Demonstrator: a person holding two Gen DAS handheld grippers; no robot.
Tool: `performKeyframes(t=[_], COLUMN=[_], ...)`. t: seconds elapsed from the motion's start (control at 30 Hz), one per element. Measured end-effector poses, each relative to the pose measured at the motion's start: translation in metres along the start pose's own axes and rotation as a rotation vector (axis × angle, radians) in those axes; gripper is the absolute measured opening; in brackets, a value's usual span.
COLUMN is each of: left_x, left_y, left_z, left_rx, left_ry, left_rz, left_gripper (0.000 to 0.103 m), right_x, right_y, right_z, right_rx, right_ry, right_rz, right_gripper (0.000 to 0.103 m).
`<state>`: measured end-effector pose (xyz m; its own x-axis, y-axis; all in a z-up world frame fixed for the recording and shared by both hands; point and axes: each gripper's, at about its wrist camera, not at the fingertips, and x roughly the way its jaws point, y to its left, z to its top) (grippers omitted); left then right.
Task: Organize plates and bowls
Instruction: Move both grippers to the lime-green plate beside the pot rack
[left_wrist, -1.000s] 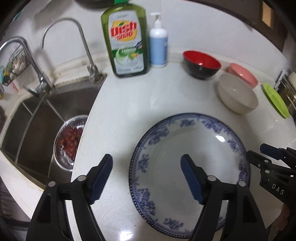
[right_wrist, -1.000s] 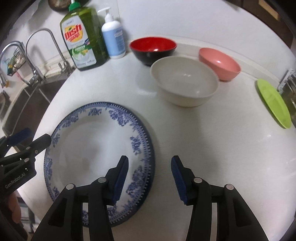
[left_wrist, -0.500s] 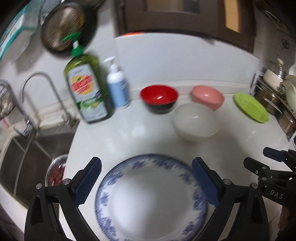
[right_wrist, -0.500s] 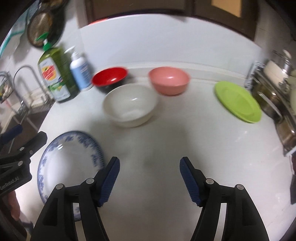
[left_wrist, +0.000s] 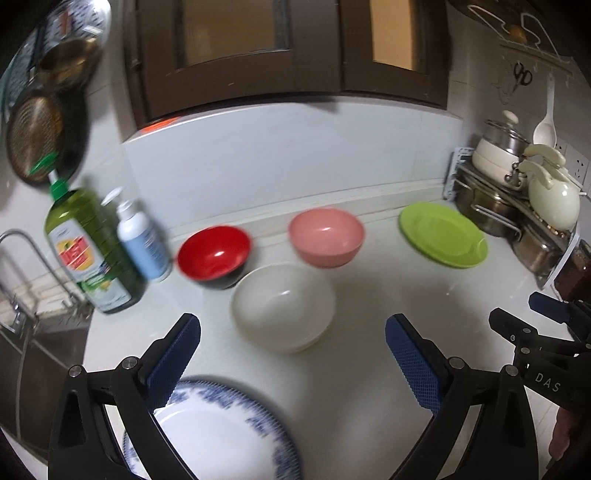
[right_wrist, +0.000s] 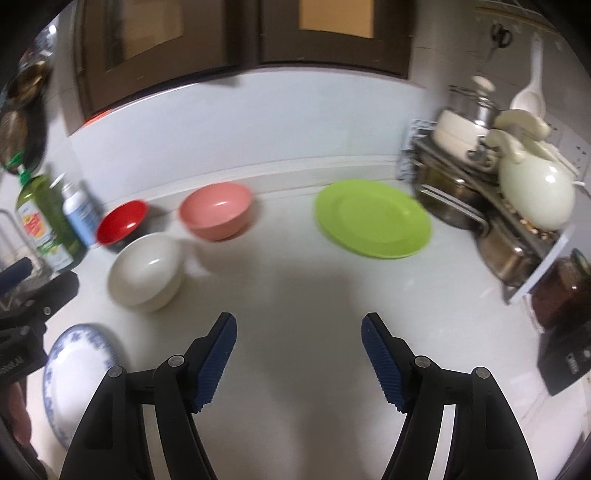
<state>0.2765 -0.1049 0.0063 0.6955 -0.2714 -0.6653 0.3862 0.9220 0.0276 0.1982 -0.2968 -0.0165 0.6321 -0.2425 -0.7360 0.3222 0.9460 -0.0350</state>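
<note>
On the white counter lie a blue-patterned plate (left_wrist: 218, 435) (right_wrist: 74, 365) at the near left, a white bowl (left_wrist: 282, 306) (right_wrist: 146, 273), a red bowl (left_wrist: 214, 254) (right_wrist: 122, 221), a pink bowl (left_wrist: 327, 236) (right_wrist: 216, 208) and a green plate (left_wrist: 443, 234) (right_wrist: 373, 218). My left gripper (left_wrist: 291, 354) hangs open above the counter, between the blue plate and the white bowl, holding nothing. My right gripper (right_wrist: 299, 354) is open over bare counter, well short of the green plate, also empty.
A green dish-soap bottle (left_wrist: 92, 254) and a white pump bottle (left_wrist: 142, 240) stand at the left by the sink tap (left_wrist: 22, 266). A rack with steel pots (right_wrist: 480, 206) and a cream jug (right_wrist: 532, 184) fills the right side. Dark cabinets hang above.
Both grippers have risen and tilted up from close over the blue plate; the views now take in the whole counter. The left gripper's jaws have widened. No dish has moved.
</note>
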Motion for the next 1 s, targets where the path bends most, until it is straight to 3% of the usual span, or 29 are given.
performKeyframes(t=[0.27,0.67,1.0], left_x=[0.021,0.071,0.147], left_y=[-0.052,-0.114,-0.165], left_z=[0.042,0.088,0.103], left_rx=[0.022,0.070,0.120], left_ry=[-0.028,-0.045,0.013], left_rz=[-0.025,-0.049,-0.063], left_gripper=[0.102,0.100,0.100], right_x=[0.010,0.048,0.116], right_y=[-0.056,-0.113,-0.157], right_z=[0.024,0.053,0.067], right_rx=[0.068,0.144,0.204], right_ry=[-0.065,-0.124,-0.080], right_rz=[-0.084,-0.136,-0.170], right_gripper=[0.071,0.071,0.071])
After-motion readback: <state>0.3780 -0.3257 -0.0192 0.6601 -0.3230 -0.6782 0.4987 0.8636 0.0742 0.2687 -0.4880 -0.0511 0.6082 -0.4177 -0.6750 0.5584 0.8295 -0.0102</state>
